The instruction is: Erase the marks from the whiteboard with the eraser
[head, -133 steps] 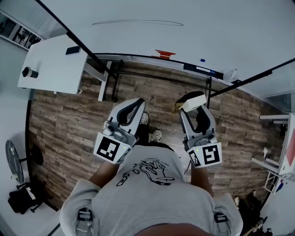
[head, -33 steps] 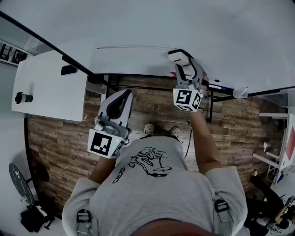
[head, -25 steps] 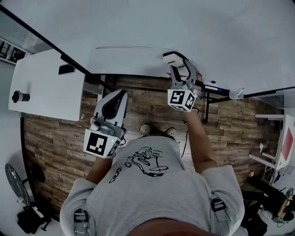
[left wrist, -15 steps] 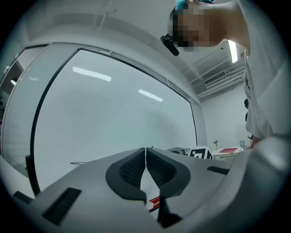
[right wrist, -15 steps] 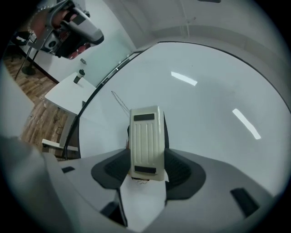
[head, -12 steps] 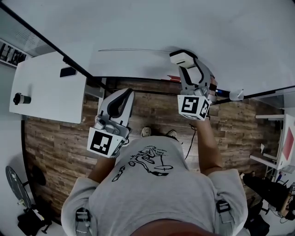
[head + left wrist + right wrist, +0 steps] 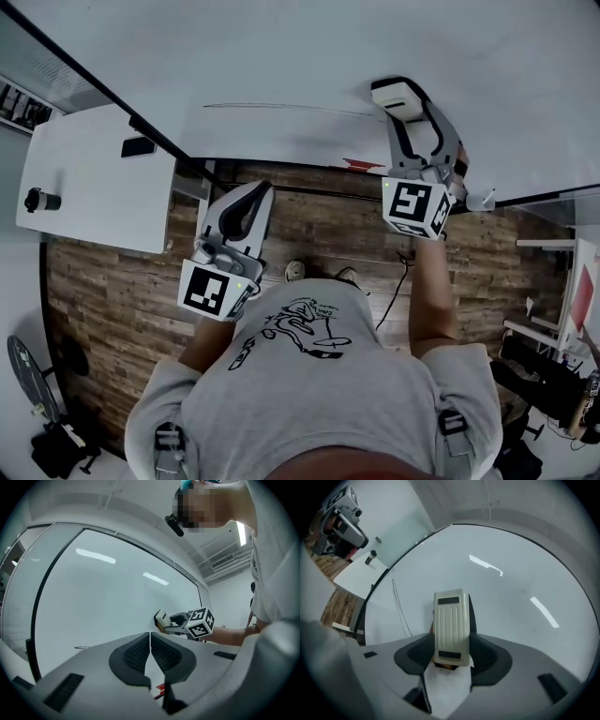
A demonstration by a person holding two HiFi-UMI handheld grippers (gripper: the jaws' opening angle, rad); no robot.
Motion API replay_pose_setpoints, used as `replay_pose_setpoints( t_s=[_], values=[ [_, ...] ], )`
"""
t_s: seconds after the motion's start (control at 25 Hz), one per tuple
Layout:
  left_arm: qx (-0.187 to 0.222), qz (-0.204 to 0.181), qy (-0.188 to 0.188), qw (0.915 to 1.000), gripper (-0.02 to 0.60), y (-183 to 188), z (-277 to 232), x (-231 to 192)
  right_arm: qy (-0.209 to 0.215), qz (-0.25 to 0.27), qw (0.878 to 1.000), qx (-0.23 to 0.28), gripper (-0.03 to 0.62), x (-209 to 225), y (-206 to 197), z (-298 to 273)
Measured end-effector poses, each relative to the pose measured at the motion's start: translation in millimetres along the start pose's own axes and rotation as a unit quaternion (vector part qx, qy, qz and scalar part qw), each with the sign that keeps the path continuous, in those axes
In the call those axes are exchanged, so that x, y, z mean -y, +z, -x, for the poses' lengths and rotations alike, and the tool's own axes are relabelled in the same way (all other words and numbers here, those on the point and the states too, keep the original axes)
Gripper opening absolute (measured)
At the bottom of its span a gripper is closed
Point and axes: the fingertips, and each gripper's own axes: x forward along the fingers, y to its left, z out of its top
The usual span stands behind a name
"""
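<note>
Against the whiteboard — cream, ribbed eraser

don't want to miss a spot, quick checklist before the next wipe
1. Eraser clamped in right tongs: ok, gripped on both sides.
2. Eraser flat on whiteboard: cannot tell, the contact face is hidden.
3. Board clean: not ok, a thin line shows to the eraser's left.
4. Path to that line: ok, bare board between them.
5. Left tongs out of the way: ok, shut, empty, held low off the board.
</note>
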Motion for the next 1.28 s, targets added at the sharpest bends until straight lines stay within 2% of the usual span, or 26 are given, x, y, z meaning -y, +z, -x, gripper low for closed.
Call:
replay_pose_setpoints(
  t_s=[0.8, 0.96, 1.12, 1.28],
  values=[
    [-0.008, 0.001, 0.006, 0.9999, 0.026, -7.7, 7.0, -10.4, 0.001, 0.013, 1.0, -0.007, 0.239, -39.4, -4.8, -13.5],
    [-0.012, 0.007, 0.01, 0.9999, 0.026, -10.6, 9.1, -12.3, 0.026, 0.02, 0.999, -0.012, 0.239, -69.2, -7.5, -20.6],
    [-0.008, 0.005, 0.018, 0.9998, 0.026, -7.2, 13.4, -15.8, 0.062, 0.054, 0.996, -0.018, 0.238, -123.2, -16.4, -33.6],
    [-0.003, 0.004, 0.029, 0.9996, 0.026, -4.0, 24.1, -17.3, 0.038, 0.09, 0.995, -0.022, 0.238, -144.1, -24.5, -38.1]
  ],
)
